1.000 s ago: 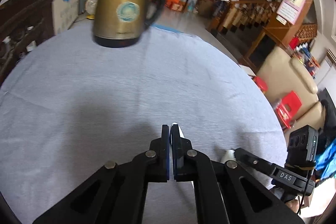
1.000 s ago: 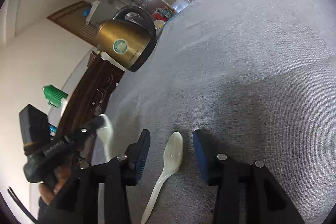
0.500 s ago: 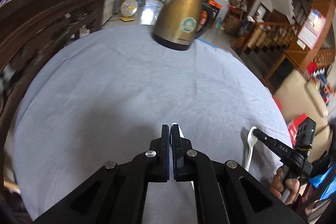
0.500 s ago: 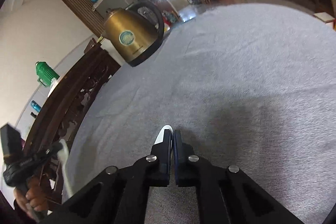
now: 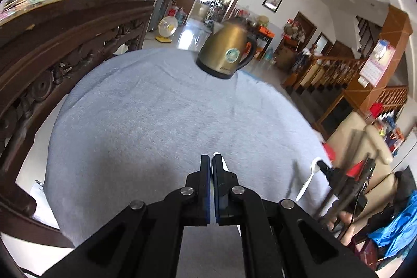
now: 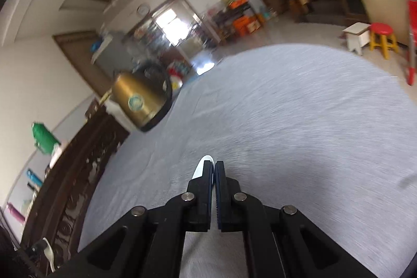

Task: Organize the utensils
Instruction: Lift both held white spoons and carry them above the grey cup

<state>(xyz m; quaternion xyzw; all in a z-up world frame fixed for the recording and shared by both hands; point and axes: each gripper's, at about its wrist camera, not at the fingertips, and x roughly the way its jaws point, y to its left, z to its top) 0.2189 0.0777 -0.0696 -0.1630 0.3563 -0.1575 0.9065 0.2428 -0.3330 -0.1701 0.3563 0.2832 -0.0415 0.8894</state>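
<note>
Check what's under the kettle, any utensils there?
The kettle stands on the grey tablecloth; no utensils show around its base. The cloth hides the tabletop. Both white spoons are up in the tongs, left and right.

A kettle (image 5: 226,51) stands at the far edge of the table (image 5: 146,121).

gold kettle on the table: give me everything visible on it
The kettle is a brassy gold electric type, metal by its sheen, tapering upward to a narrower top. It has a black loop handle on its right in the left wrist view, a black base band, and a round teal-and-white sticker on its side. It stands upright near the far edge of the grey cloth-covered table, touching only the cloth. Neither gripper is near it. In the right wrist view it is motion-blurred.
</note>
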